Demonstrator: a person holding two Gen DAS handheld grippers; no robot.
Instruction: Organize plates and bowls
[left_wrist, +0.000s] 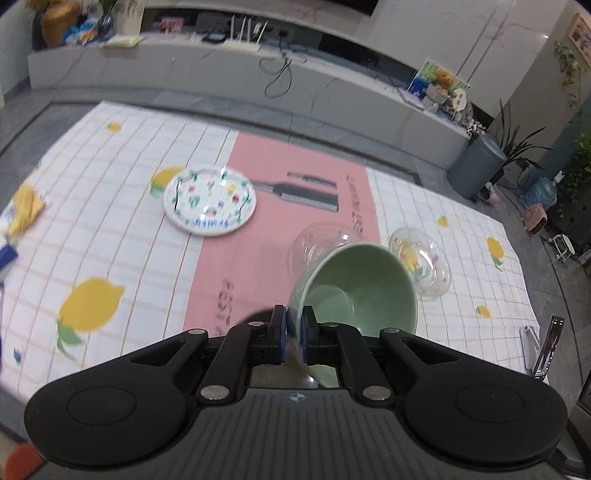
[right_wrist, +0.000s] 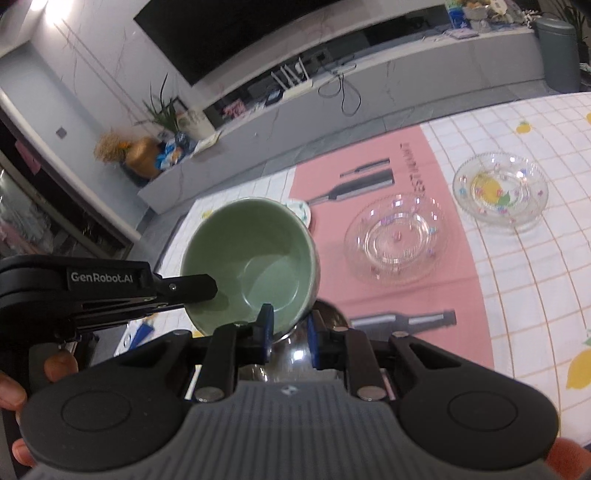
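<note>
My left gripper (left_wrist: 293, 325) is shut on the near rim of a pale green bowl (left_wrist: 358, 288), which it holds tilted above the pink strip of the tablecloth. In the right wrist view the green bowl (right_wrist: 251, 258) hangs just ahead, with the left gripper (right_wrist: 207, 288) reaching in from the left. My right gripper (right_wrist: 290, 328) is shut on the wall of a shiny steel bowl (right_wrist: 295, 350), mostly hidden under the jaws. A white patterned plate (left_wrist: 209, 201) lies to the far left. Two clear glass bowls (right_wrist: 395, 240) (right_wrist: 500, 190) rest on the table.
The lemon-print tablecloth (left_wrist: 110, 258) covers the table. A yellow cloth (left_wrist: 26, 206) lies at its left edge. Beyond the far edge runs a low grey cabinet (left_wrist: 184, 70) with a grey bin (left_wrist: 476, 166) beside it. A person's fingers (right_wrist: 59, 365) grip the left handle.
</note>
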